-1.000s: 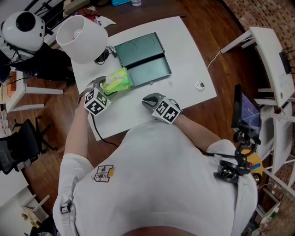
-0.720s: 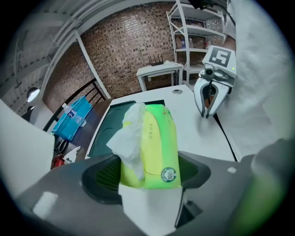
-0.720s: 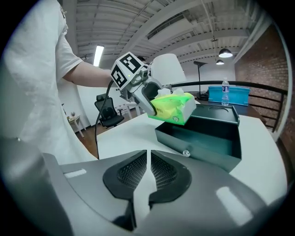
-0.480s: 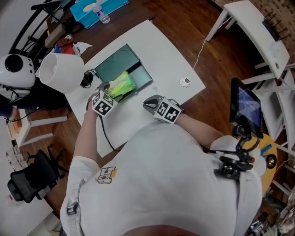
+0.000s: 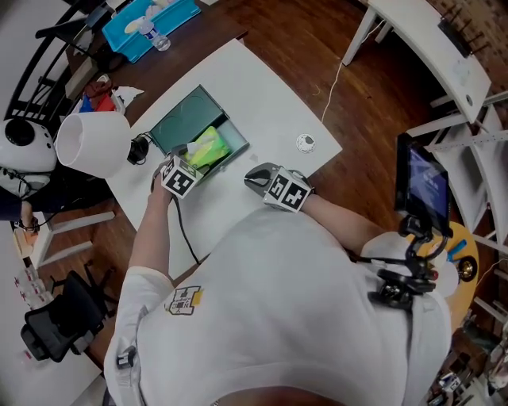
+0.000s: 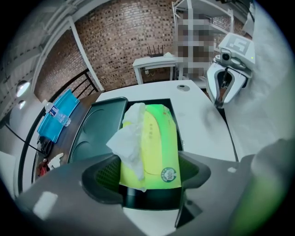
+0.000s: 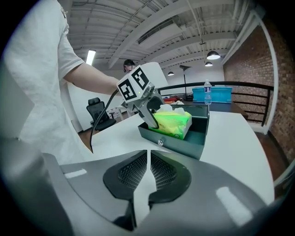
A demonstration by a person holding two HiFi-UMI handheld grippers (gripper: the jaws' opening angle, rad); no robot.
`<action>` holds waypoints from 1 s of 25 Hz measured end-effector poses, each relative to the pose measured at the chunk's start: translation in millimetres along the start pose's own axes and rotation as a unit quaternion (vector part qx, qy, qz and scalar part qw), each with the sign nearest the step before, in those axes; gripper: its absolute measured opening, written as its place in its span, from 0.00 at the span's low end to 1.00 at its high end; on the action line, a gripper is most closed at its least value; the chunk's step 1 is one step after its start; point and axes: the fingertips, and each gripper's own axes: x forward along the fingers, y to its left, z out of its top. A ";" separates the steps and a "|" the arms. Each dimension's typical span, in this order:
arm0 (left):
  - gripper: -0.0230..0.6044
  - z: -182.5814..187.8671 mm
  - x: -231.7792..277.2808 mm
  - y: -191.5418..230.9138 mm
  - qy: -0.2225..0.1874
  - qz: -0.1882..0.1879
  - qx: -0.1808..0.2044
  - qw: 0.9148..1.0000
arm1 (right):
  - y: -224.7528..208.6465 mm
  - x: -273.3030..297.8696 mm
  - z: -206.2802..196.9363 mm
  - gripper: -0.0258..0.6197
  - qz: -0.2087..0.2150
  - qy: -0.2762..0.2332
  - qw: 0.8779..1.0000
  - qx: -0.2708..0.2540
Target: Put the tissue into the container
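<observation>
A bright green tissue pack with a white tissue sticking out of its top lies between the jaws of my left gripper, which is shut on its sides. The pack hangs low inside the open tray of the dark green container, whose lid part lies flat to the left. From the right gripper view the pack sits in the container with the left gripper on its near end. My right gripper rests shut and empty on the white table, right of the container.
A white lampshade stands left of the container, with a black cable by it. A small round object lies on the table's right part. A blue bin sits beyond the table, and a tablet on a stand is to the right.
My left gripper has carried the tissue pack from the container's front left edge to inside the tray. The head view has swung round. The right gripper stays put.
</observation>
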 end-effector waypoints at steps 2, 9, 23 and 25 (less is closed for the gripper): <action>0.58 -0.7 6.9 -2.3 0.008 -0.006 -0.002 1.000 | -1.5 -2.8 -1.4 0.07 -0.001 -0.001 1.000 0.000; 0.59 -12.0 26.5 -5.5 0.027 -0.008 -0.007 1.000 | 0.4 -4.6 -4.0 0.07 0.005 0.001 1.000 0.001; 0.63 -12.9 25.6 -6.8 0.000 -0.014 -0.006 1.000 | 1.2 3.8 -0.1 0.07 0.014 0.009 1.000 -0.009; 0.63 -12.0 23.5 -6.6 -0.008 -0.015 -0.007 1.000 | 1.7 4.4 -0.6 0.07 0.015 0.010 1.000 -0.010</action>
